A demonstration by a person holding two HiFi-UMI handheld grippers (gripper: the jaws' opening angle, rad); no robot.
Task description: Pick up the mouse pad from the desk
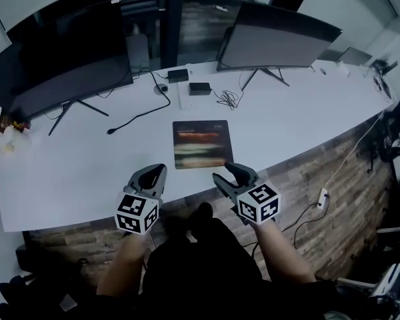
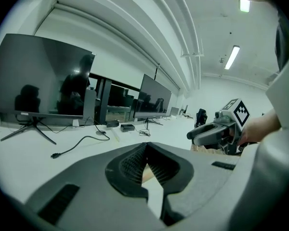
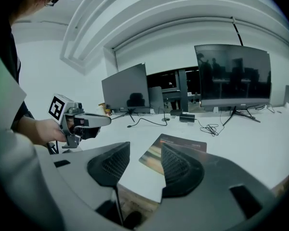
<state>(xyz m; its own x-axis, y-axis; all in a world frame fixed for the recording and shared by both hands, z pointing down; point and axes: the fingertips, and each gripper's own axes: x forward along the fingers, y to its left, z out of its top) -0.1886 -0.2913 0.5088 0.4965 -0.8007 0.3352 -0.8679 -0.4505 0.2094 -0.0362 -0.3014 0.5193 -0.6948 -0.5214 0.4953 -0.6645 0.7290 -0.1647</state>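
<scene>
The mouse pad [image 1: 200, 144], a dark rectangle with a blurred orange and pale print, lies flat on the white desk [image 1: 87, 165] near its front edge. Both grippers hover over that edge, just short of the pad. My left gripper [image 1: 152, 175] is off the pad's near left corner; in its own view the jaws [image 2: 147, 145] meet at the tips with nothing between them. My right gripper [image 1: 228, 172] is at the pad's near right corner. Its jaws [image 3: 145, 145] stand apart and empty, with the pad [image 3: 184, 142] beyond them on the desk.
Two dark monitors [image 1: 60, 65] [image 1: 277, 39] stand on thin legs at the back of the desk. A black cable [image 1: 137, 117] runs ahead of the pad, with two small black boxes [image 1: 178, 75] [image 1: 200, 88] and tangled wires behind it. A brick-patterned panel [image 1: 307, 172] fronts the desk.
</scene>
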